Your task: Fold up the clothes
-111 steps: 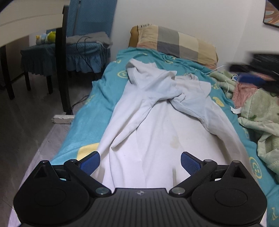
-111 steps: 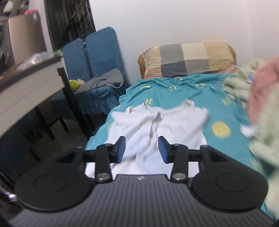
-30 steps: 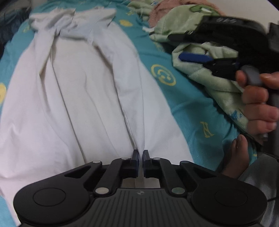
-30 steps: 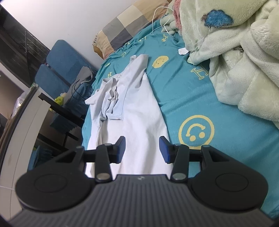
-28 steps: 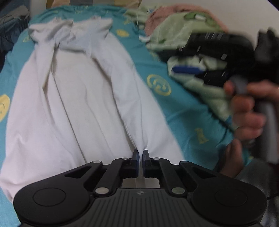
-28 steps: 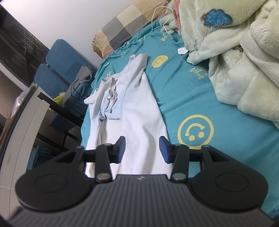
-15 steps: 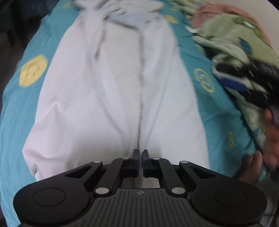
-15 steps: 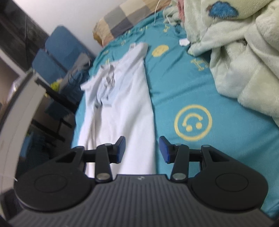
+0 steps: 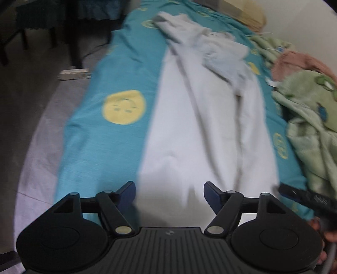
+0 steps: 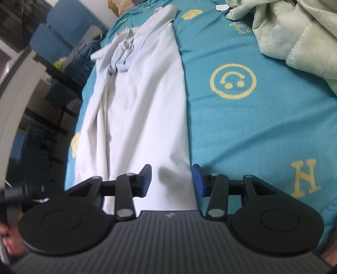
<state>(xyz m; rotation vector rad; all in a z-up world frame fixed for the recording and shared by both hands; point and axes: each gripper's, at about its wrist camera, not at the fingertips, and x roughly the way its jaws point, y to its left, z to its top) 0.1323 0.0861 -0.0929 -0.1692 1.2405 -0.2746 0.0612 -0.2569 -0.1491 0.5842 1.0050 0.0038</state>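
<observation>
A white garment (image 9: 202, 134) is laid lengthwise along a bed covered by a teal sheet (image 9: 109, 147) printed with yellow smiley faces and letters. Its near hem is seen just ahead of both grippers, while its far end is bunched into folds of pale blue and grey cloth toward the pillow (image 9: 242, 12).

The left gripper (image 9: 169, 190) is held above the near left part of the garment; its fingers (image 9: 126, 191) are opening and stand wide apart, with nothing pinched between them and only the cloth lying below. The left edge of the garment is seen close to the left finger, and beyond it a band of bare sheet runs to the bed's side, then the floor (image 9: 31, 126).

The right gripper (image 10: 171, 180) is held over the near right edge of the garment, with its fingers (image 10: 198, 179) parted at a middling gap and nothing gripped. That straight right edge passes between them. To its right a broad stretch of bare sheet is left open as far as a heap of pale green blankets (image 10: 294, 31).
</observation>
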